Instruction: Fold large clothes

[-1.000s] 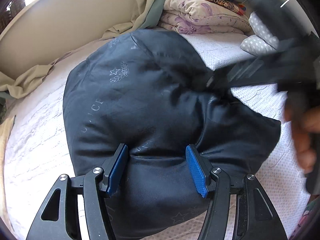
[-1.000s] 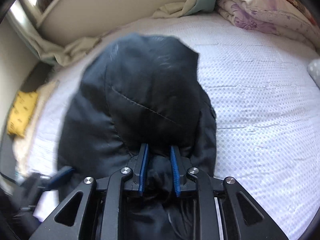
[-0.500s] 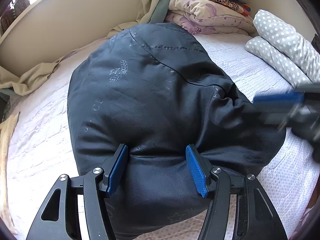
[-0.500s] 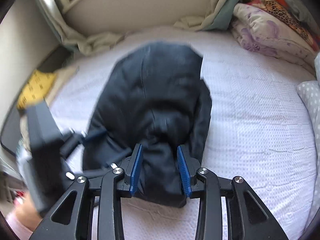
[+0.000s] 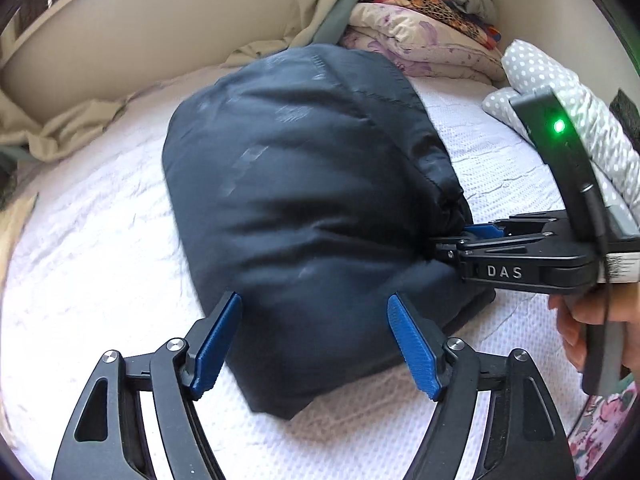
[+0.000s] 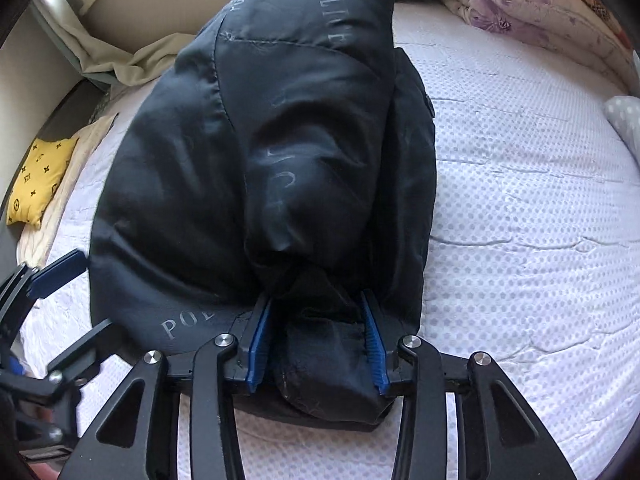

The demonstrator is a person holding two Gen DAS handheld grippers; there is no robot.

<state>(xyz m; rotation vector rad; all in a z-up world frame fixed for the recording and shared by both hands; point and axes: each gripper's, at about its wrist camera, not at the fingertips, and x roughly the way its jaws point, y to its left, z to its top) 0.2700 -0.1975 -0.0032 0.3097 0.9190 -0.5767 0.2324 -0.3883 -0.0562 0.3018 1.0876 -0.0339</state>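
A bulky dark navy padded jacket (image 5: 304, 200) with faint grey lettering lies folded in a mound on the white bed. It also fills the right wrist view (image 6: 280, 160). My left gripper (image 5: 316, 344) is open, its blue pads on either side of the jacket's near edge. My right gripper (image 6: 316, 344) has its pads against a thick fold of the jacket's end, partly closed around it. In the left wrist view the right gripper (image 5: 460, 244) comes in from the right at the jacket's side. The left gripper's fingers (image 6: 60, 272) show at the left of the right wrist view.
The white textured bedsheet (image 6: 520, 220) surrounds the jacket. Folded floral quilts (image 5: 420, 36) and a polka-dot pillow (image 5: 560, 92) sit at the back right. A beige sheet (image 5: 80, 128) is bunched along the wall. A yellow patterned cushion (image 6: 40, 180) lies off the left bed edge.
The right gripper let go, swung away, then returned and closed around the jacket's end. The left gripper stayed open and drew back a little; the jacket looks more compact.
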